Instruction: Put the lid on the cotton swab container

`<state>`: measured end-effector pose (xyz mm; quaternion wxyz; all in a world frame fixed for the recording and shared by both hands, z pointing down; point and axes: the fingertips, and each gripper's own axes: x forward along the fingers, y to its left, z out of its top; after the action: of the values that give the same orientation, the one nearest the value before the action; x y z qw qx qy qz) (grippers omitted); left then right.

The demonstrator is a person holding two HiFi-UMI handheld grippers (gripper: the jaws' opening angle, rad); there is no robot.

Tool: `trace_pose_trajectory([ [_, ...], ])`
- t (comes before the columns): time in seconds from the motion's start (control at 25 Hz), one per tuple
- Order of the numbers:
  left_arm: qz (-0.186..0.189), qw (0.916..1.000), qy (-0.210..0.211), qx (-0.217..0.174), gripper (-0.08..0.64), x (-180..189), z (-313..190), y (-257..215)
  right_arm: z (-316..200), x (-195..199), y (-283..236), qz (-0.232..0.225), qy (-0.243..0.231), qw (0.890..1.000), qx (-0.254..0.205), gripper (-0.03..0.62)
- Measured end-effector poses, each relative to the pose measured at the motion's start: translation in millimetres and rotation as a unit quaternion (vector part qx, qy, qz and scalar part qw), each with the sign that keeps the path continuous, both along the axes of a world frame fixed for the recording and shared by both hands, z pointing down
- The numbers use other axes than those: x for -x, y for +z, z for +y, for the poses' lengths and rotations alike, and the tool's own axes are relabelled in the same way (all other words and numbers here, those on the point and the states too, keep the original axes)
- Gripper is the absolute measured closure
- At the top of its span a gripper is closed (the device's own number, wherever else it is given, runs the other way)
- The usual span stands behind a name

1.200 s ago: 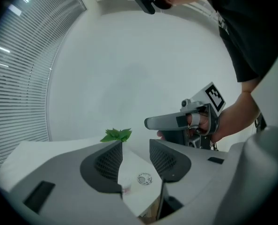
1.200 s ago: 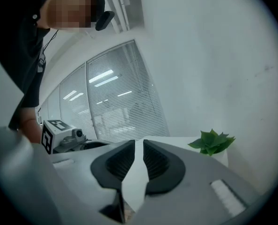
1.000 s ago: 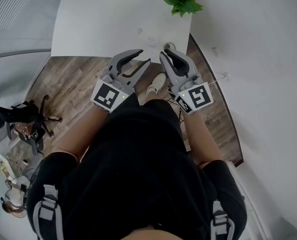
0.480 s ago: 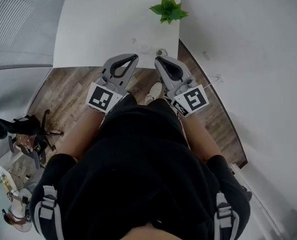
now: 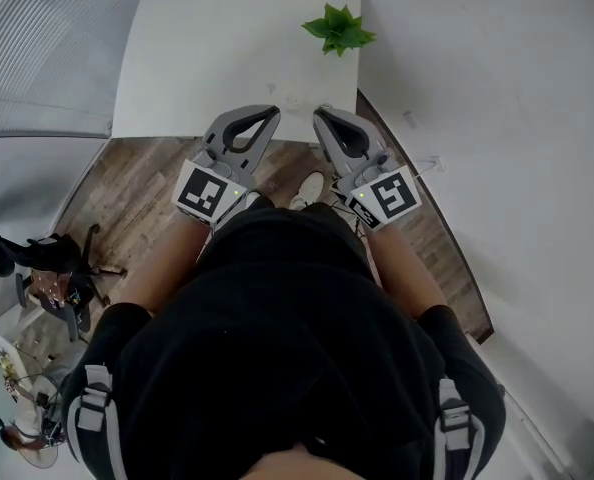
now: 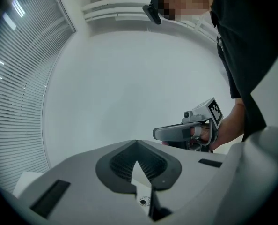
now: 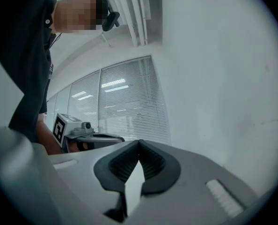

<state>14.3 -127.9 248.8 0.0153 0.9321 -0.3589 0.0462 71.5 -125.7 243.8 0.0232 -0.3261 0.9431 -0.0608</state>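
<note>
Standing at the near edge of the white surface [image 5: 207,58], you hold both tools side by side above the wooden floor [image 5: 137,178], tips toward that edge. Your left tool [image 5: 273,114] is pressed together with nothing in it. Your right tool [image 5: 320,114] has just been closing and is now pressed together too, also empty. Through the gap below your left tool's tips, a small round thing [image 6: 143,201] lies on the surface. It is too small to tell whether it is the cotton swab container or its lid. A green plant [image 5: 338,30] stands at the far right corner.
</note>
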Motion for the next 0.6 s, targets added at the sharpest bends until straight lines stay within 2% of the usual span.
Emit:
trace_pose_trajectory([
  [0.08, 0.013, 0.9999, -0.005, 0.002, 0.551, 5, -1, -7, -2, 2, -6, 0.001, 0.001, 1.0, -0.004, 0.583],
  [0.36, 0.019, 0.9997, -0.013, -0.009, 0.551, 16, -11, -20, -7, -1, -21, 0.002, 0.011, 1.0, -0.02, 0.583],
  [0.6, 0.005, 0.9994, -0.011, -0.031, 0.551, 17, -7, -38, -4, 0, -33, -0.002, 0.015, 0.999, -0.03, 0.581],
])
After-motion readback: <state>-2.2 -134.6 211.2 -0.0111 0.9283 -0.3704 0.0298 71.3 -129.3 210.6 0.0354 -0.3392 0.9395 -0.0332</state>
